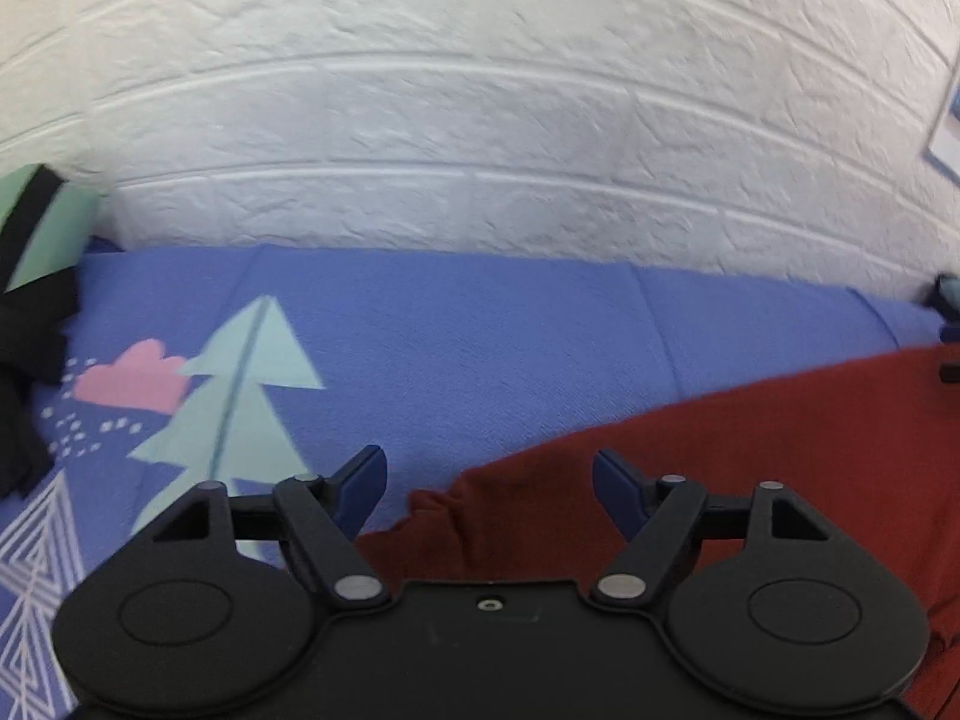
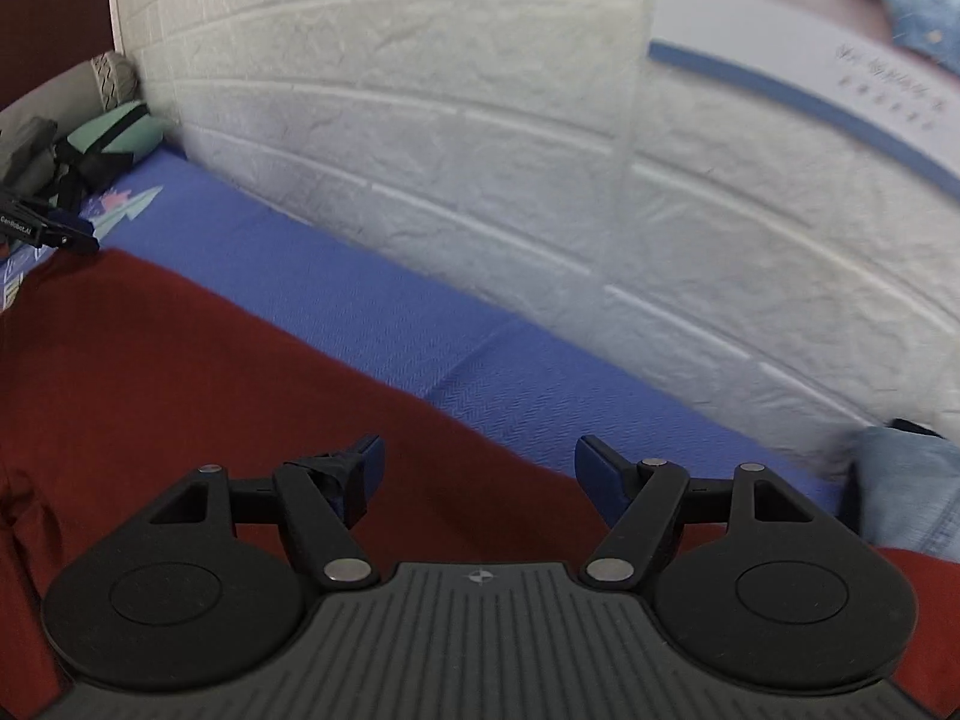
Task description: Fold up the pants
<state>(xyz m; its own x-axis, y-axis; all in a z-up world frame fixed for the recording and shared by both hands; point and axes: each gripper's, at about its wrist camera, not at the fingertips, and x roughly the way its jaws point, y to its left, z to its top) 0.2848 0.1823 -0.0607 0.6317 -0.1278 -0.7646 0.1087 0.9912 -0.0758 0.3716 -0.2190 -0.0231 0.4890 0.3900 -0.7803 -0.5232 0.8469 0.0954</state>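
Dark red pants (image 1: pixel 750 456) lie spread on a blue bed sheet (image 1: pixel 480 330). In the left wrist view their left end, with a small crumpled edge (image 1: pixel 432 510), lies between my fingers. My left gripper (image 1: pixel 487 480) is open and empty just above that end. In the right wrist view the pants (image 2: pixel 180 372) fill the lower left. My right gripper (image 2: pixel 477 468) is open and empty above their far edge. The left gripper shows at the far left of the right wrist view (image 2: pixel 54 231), over the pants' other end.
A white brick-pattern wall (image 1: pixel 480 120) runs close behind the bed. Dark clothing (image 1: pixel 24 372) and a mint pillow (image 1: pixel 54 222) lie at the left. Folded light blue denim (image 2: pixel 912 486) lies at the right. The sheet has a printed tree (image 1: pixel 240 384).
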